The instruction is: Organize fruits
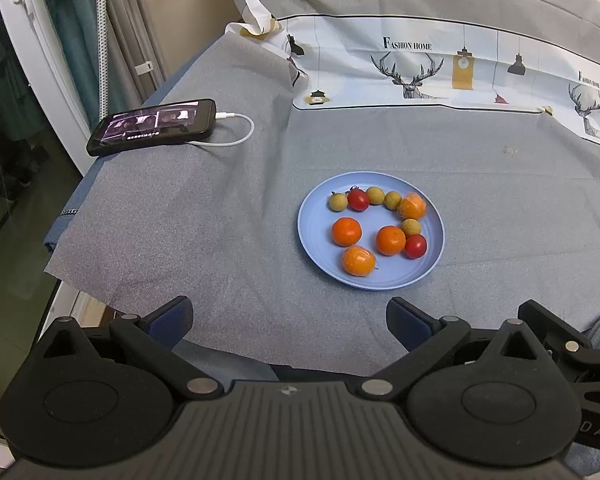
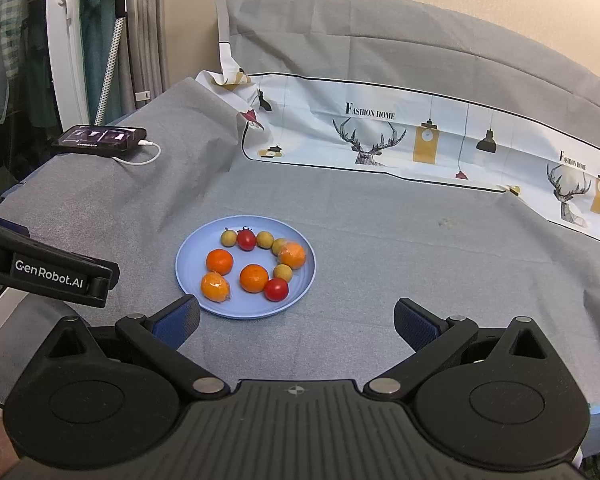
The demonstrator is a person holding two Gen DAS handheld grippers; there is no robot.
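A light blue plate [image 1: 428,256] [image 2: 188,280] rests on the grey cloth and holds several fruits. On it lie small oranges [image 1: 346,231] [image 2: 219,261], two red cherry tomatoes [image 1: 358,199] [image 2: 276,289] and yellow-green longans [image 1: 337,202] [image 2: 228,237]. Two of the oranges [image 1: 358,261] [image 2: 215,286] are in clear wrap. My left gripper [image 1: 290,322] hovers open short of the plate's near left side, holding nothing. My right gripper [image 2: 296,322] is open too, just short of the plate's near right edge, empty.
A black phone [image 1: 152,126] [image 2: 100,139] with a white charging cable [image 1: 236,128] lies at the far left near the table edge. A white printed cloth [image 1: 440,76] [image 2: 420,136] runs along the back. The left gripper's body [image 2: 48,274] shows at the right wrist view's left edge.
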